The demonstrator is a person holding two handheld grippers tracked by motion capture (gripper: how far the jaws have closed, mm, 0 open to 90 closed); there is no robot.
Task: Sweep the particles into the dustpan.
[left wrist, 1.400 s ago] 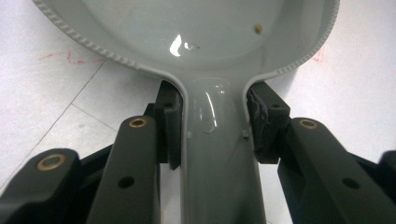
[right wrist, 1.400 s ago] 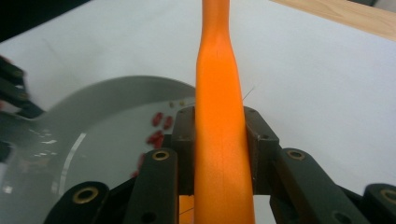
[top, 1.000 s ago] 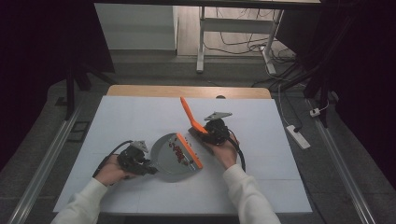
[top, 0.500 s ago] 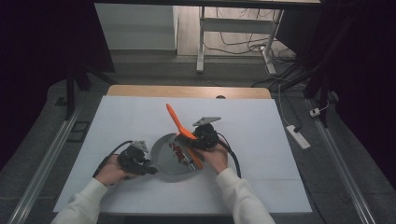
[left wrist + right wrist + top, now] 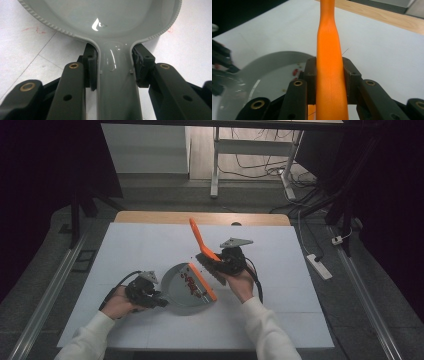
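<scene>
With the left gripper [image 5: 113, 72] clamped on the dustpan [image 5: 187, 285] handle, the right gripper [image 5: 329, 75], clamped on the brush [image 5: 202, 247], has swept back to the pan's orange lip, red crumbs apparently now inside.

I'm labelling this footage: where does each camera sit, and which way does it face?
High view: above the person's side, looking forward and down on the table; forearms, hands and both grippers show.
Left gripper view: rides the left gripper, looking along its jaws, shut on the dustpan handle.
Right gripper view: rides the right gripper, jaws shut on the brush handle.
All three views share the dustpan.
</scene>
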